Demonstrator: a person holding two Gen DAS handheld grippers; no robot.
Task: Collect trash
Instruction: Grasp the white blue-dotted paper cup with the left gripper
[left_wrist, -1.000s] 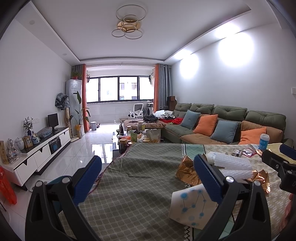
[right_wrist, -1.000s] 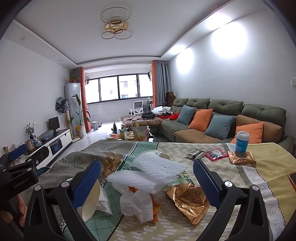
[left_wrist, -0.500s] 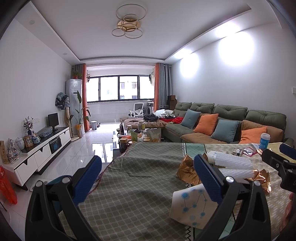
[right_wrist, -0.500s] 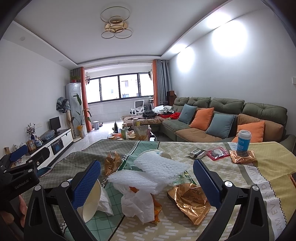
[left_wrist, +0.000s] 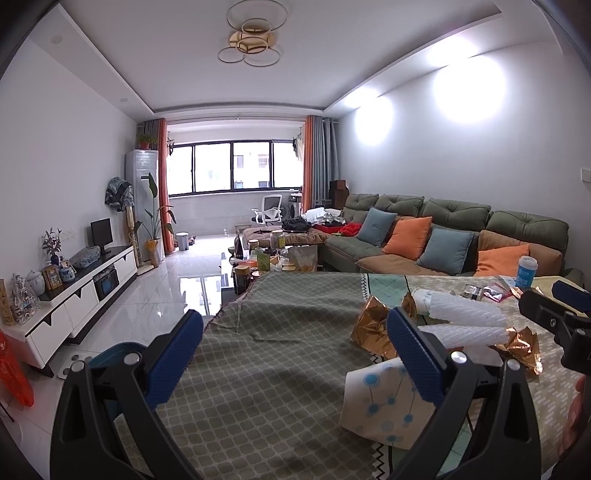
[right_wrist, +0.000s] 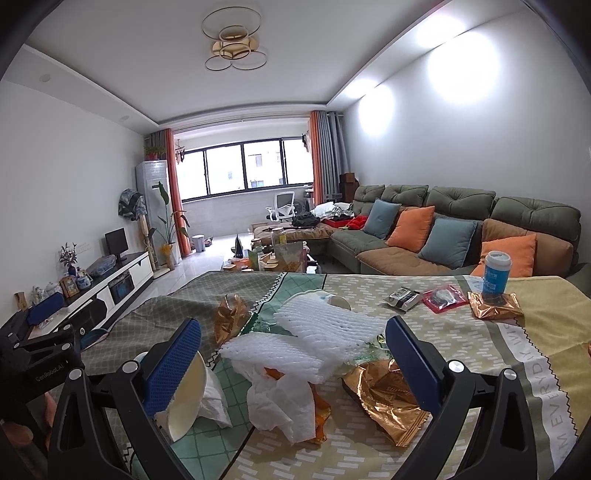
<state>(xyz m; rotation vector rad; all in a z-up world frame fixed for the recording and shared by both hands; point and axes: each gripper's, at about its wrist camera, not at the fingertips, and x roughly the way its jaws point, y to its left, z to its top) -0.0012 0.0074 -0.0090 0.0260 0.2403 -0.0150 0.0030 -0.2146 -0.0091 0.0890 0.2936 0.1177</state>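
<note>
Both held wide apart and empty above the cloth-covered table (right_wrist: 480, 343), left gripper (left_wrist: 295, 354) over the green patterned end, right gripper (right_wrist: 293, 354) over mid-table litter: white foam netting sleeves (right_wrist: 325, 332), crumpled white plastic bag (right_wrist: 280, 406), gold foil wrappers (right_wrist: 388, 398), perhaps a tipped paper cup (right_wrist: 184, 402).

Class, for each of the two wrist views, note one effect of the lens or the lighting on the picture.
Left wrist view: the fisheye bends the white ceiling edge and blackens the corners; two wall light patches are blown out. Right wrist view: same curvature and glare; the white foam netting stays sharp, and the open right gripper looms large.
</note>
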